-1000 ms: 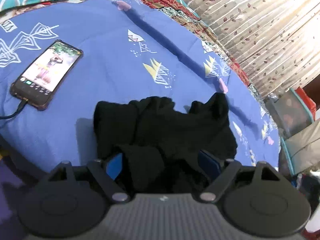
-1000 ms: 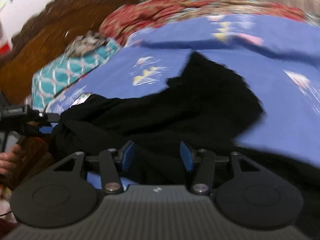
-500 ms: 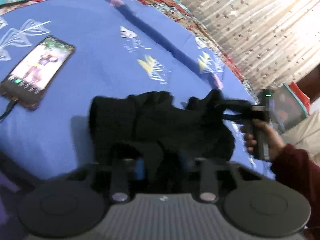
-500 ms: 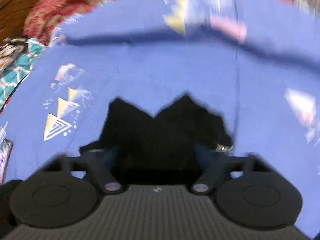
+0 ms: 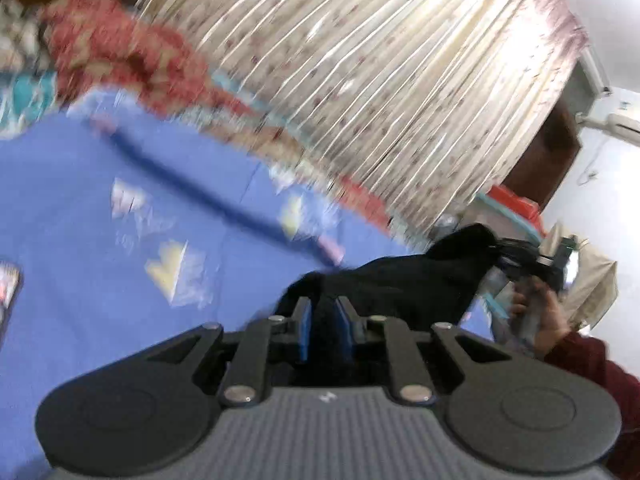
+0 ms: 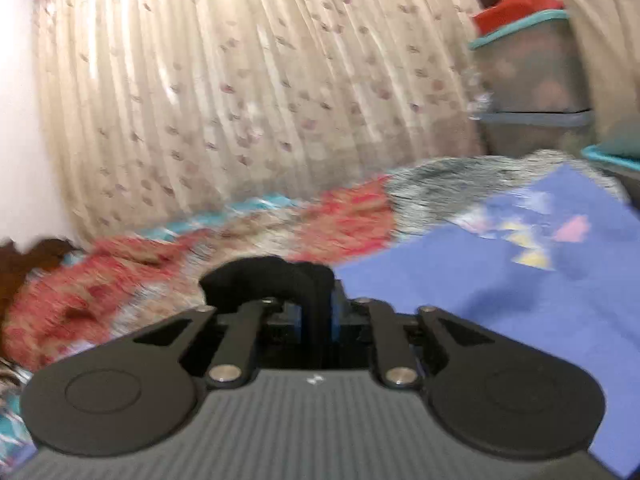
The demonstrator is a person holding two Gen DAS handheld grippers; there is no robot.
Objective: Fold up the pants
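The black pants point(image 5: 404, 284) hang lifted above the blue bed sheet point(image 5: 80, 240), stretched between both grippers. My left gripper point(image 5: 323, 316) is shut on one edge of the pants. The right gripper shows at the far right of the left wrist view point(image 5: 516, 256), held by a hand, gripping the other end. In the right wrist view my right gripper point(image 6: 316, 316) is shut on a bunched black fold of the pants point(image 6: 260, 280). Most of the garment is hidden below both cameras.
A phone point(image 5: 6, 292) lies on the sheet at the left edge. A red patterned blanket point(image 6: 240, 240) runs along the far side of the bed below beige curtains point(image 6: 240, 80). Plastic storage bins point(image 6: 532, 76) stand at the right.
Both grippers closed on the pants and lifted them off the bed. The cameras tilted up toward the curtains.
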